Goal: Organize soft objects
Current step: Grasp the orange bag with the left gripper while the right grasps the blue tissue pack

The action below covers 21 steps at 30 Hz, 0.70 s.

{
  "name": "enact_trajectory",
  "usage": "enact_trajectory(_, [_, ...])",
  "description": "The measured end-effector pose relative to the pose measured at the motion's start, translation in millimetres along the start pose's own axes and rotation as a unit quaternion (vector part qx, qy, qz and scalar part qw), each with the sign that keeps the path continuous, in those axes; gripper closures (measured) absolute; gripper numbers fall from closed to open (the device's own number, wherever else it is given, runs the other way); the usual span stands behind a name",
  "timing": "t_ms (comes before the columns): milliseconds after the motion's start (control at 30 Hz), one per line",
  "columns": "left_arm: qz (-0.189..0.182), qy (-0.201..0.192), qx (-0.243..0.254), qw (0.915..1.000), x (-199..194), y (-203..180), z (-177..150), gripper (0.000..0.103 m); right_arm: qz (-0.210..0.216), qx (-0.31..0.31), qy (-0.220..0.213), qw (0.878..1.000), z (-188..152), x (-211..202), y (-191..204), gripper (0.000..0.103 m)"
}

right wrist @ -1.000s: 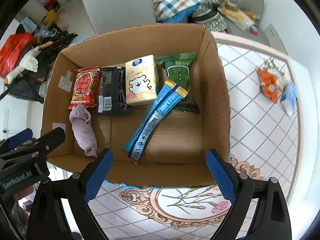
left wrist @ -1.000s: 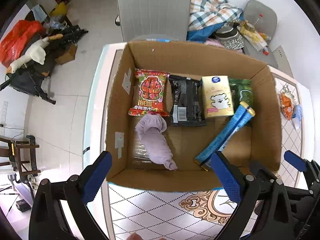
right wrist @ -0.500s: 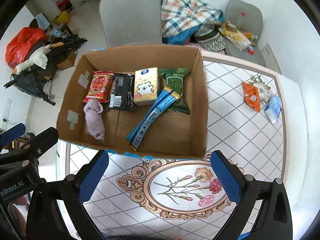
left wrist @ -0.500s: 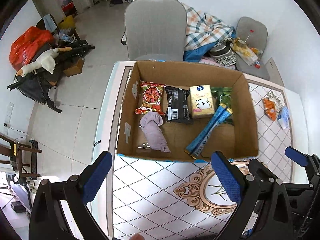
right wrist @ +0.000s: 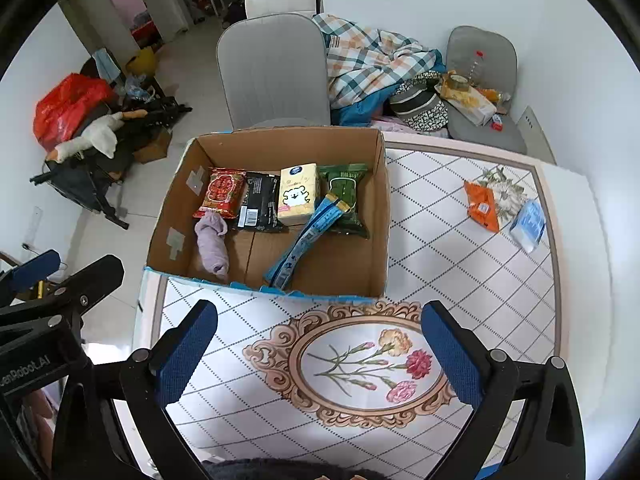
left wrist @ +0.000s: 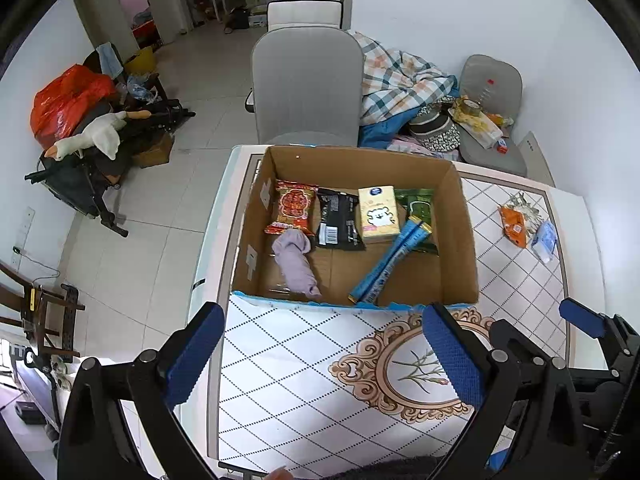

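Observation:
An open cardboard box [left wrist: 460,216] [right wrist: 382,208] stands on the patterned table. Inside lie a lilac sock [left wrist: 295,260] [right wrist: 212,240], a red packet [left wrist: 294,206] [right wrist: 222,192], a black packet [left wrist: 338,220] [right wrist: 260,202], a yellow tissue pack [left wrist: 378,212] [right wrist: 298,194], a green pack [left wrist: 418,210] [right wrist: 346,196] and a long blue pack [left wrist: 390,266] [right wrist: 308,238]. My left gripper [left wrist: 320,356] is open and empty, above the table in front of the box. My right gripper [right wrist: 320,354] is open and empty, beside it.
An orange packet [left wrist: 513,220] [right wrist: 482,206] and a light blue tissue pack [left wrist: 545,240] [right wrist: 528,226] lie on the table's right side. A grey chair [left wrist: 306,84] stands behind the box. Cluttered chairs and floor items lie beyond the table.
Both grippers have pulled up and back from the box; it now looks smaller and more table shows in front. The things in the box have not moved.

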<state>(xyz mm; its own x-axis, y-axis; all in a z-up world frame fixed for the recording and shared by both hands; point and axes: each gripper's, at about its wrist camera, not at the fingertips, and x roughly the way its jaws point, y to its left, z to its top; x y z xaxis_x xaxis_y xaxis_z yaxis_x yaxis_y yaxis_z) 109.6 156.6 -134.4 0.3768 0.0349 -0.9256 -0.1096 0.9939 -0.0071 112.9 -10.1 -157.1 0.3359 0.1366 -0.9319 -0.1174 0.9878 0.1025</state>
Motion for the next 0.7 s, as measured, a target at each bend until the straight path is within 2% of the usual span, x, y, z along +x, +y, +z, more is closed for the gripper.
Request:
enact_trajectory(200, [-0.005, -0.005, 0.032, 0.9995, 5.4, -45.7, 13.1, 0.002, 0.016, 0.043, -0.005, 0.999, -4.8, 0.4, -42.3, 0.0])
enact_trajectory(333, [-0.014, -0.003, 0.058, 0.9982, 16.3, -98.3, 31.3, 0.002, 0.01, 0.088, 0.0, 0.996, -3.6, 5.4, -98.3, 0.0])
enact_trajectory(500, [-0.038, -0.004, 0.098, 0.9944, 46.3, -184.0, 66.3, 0.002, -0.009, 0.169, 0.013, 0.985, 4.4, 11.7, -206.5, 0.0])
enact_trajectory(700, [-0.076, 0.054, 0.161, 0.9825, 128.1, -297.8, 109.3, 0.003, -0.031, 0.233, 0.038, 0.971, 30.9, 45.2, -329.0, 0.0])
